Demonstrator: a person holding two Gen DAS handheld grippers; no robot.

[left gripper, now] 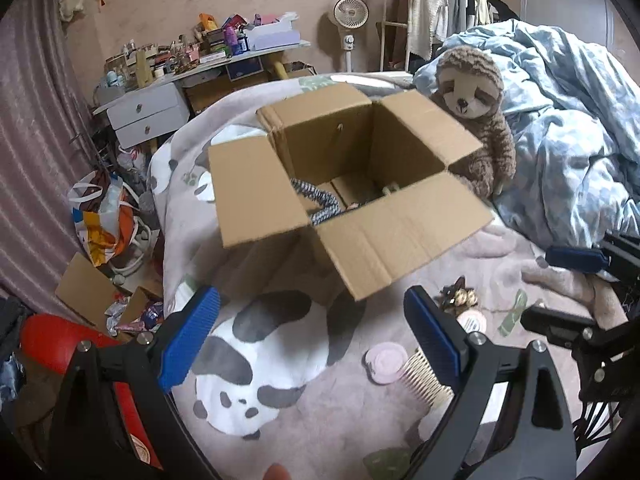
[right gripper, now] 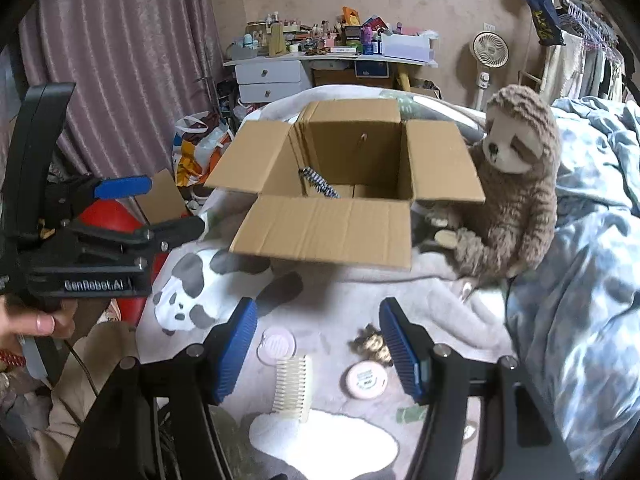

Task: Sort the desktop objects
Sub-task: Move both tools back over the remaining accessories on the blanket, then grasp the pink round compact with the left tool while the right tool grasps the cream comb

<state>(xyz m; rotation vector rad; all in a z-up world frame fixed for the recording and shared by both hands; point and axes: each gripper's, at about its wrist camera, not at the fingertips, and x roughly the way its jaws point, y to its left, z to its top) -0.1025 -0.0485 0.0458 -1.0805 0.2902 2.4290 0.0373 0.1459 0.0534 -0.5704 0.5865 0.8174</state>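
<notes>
Trouble lies in the soft panda blanket (right gripper: 360, 292): both tongs, left tongs (left gripper: 312, 336) and right tongs (right gripper: 318, 348), gape wide and empty, the comb (right gripper: 292, 388), round tins (right gripper: 366, 380) and hair clip (right gripper: 372, 346) crowd together at six o'clock of the cardboard box (right gripper: 332, 224), so a pinch may snag fleece or nudge a neighbour.

Soft, even daylight fills both my views, rather dim and flat, with no glare. Its source seems to lie off-frame. The cardboard box (left gripper: 360, 168) throws a faint shadow on the blanket (left gripper: 280, 344) beneath its flaps. Fisheye bending curves the curtain (right gripper: 120, 60) and the edges go black at the corners. Everything looks slightly smeared, the box flaps most.
</notes>
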